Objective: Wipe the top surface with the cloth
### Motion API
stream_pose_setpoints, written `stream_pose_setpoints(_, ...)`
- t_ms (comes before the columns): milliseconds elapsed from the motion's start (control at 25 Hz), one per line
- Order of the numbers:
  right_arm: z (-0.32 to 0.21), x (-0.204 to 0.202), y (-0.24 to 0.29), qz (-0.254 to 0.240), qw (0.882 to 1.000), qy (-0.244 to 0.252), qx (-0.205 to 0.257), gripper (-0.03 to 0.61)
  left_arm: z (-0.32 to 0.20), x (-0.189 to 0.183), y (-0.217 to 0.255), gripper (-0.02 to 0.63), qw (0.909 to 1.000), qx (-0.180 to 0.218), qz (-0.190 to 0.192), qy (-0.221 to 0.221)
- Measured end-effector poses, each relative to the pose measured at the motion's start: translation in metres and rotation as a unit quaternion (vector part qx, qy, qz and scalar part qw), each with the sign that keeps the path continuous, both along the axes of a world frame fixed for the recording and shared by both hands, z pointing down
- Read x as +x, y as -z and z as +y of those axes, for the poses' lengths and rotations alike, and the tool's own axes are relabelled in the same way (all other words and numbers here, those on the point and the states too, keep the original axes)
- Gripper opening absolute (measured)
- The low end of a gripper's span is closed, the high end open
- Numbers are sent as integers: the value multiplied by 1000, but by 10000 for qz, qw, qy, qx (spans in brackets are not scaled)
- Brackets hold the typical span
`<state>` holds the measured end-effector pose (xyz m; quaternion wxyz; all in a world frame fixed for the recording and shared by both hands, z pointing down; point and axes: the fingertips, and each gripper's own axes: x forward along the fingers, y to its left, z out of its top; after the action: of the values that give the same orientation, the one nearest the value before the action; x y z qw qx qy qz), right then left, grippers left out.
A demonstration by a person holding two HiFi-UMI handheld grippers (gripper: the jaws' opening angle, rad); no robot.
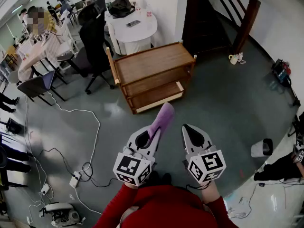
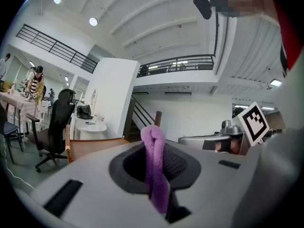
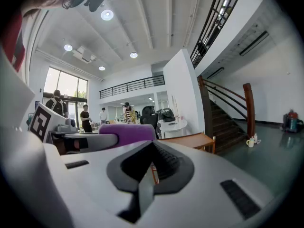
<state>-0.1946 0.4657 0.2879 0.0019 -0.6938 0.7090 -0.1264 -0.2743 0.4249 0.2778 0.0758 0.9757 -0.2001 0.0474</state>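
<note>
Left hand-held gripper [image 2: 156, 177]: clenched on a purple terry cloth [image 2: 154, 158]. The cloth is pinched between the dark pads, and its folded end sticks out past the tips.
Right hand-held gripper [image 3: 151, 167]: jaws brought together with nothing between them. It is held just beside the left one and points the same way.
Marker cubes: one black-and-white cube sits at the rear of each gripper, above the person's red sleeves [image 1: 166, 208].
Cloth position: it is in the air over the grey floor [image 1: 223, 108] – short of the trolley and touching nothing but the jaws.
Wooden three-shelf trolley [image 1: 156, 95]: it stands ahead of both grippers, set at an angle. Its top surface [image 1: 152, 63] is bare brown wood with a low rail along the edges.
Left of the trolley: a black office chair [image 1: 95, 46] stands there, and white cables [image 1: 92, 141] trail across the floor to a power strip [image 1: 75, 179].
Behind the trolley: a white rounded surface [image 1: 142, 30] stands against the wall – small items lie on it.
Right of the trolley: a dark wooden stair post [image 1: 247, 23], with a pale mug [image 1: 233, 59] on the floor beside it.
</note>
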Motion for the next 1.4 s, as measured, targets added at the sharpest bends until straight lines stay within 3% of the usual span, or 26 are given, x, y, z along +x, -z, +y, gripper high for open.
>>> stream_pose_setpoints(800,8,13,-8,-127,9998,-5,-144,3,5,8,-10,49,9998,-82,-150,32)
stream_pose_setpoints(1400,0,58,-21,-323,9985,-202,-388,3,-14,34,-19,49,9991,-208,-274,250)
